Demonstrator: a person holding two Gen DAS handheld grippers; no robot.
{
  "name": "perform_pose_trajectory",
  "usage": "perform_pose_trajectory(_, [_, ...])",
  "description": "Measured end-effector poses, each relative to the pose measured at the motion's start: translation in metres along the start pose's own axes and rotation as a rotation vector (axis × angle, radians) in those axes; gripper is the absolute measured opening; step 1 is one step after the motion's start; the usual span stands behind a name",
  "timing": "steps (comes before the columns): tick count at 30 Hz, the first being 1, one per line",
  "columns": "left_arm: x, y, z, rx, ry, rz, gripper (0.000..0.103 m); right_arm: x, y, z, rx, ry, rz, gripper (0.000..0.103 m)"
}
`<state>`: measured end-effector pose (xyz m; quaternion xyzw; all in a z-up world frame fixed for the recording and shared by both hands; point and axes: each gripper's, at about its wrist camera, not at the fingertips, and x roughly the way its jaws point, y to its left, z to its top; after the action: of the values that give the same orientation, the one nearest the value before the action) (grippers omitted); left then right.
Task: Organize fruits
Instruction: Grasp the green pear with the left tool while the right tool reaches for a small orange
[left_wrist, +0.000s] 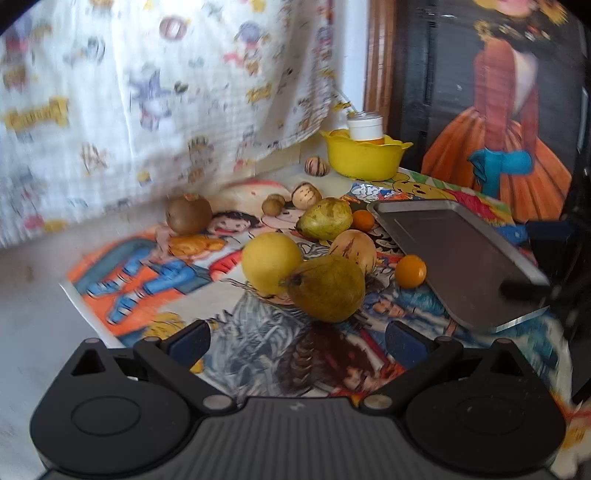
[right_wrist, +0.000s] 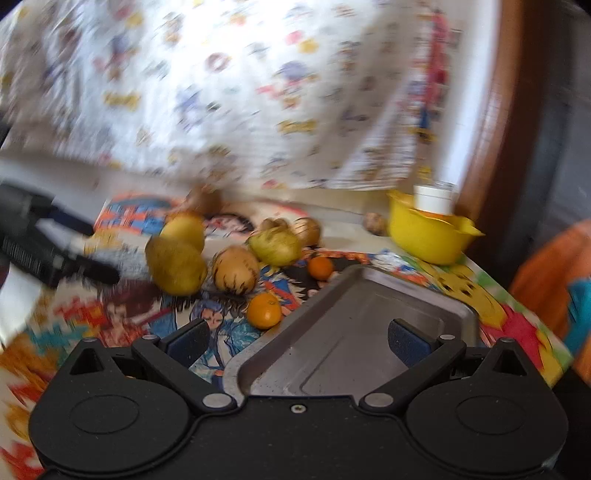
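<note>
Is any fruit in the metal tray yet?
No, the metal tray is bare in the left wrist view, and the pears, such as the near pear, lie beside it on the cartoon-print cloth.

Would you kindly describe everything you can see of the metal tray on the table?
The metal tray is a shallow, rectangular pan of dull grey metal with rounded corners, a raised rim and a flat recessed floor. It holds no fruit. It lies flat on the cartoon-printed table cover, right of the fruit pile. A small orange fruit sits right beside its left edge; contact is unclear. The open right tool hovers over its near corner, not gripping it.
</note>
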<state>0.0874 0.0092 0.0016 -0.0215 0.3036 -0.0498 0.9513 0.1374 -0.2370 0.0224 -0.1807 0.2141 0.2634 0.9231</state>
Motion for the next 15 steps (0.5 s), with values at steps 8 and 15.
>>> perform_pose_trajectory(8, [0.035,0.002,0.017,-0.182,0.079,-0.041,0.102,0.042,-0.008,0.006,-0.141,0.034,0.110,0.094])
perform_pose_trajectory(15, [0.059,-0.005,0.026,-0.240,0.123,-0.004,0.093,0.068,0.000,0.011,-0.233,0.068,0.184,0.078])
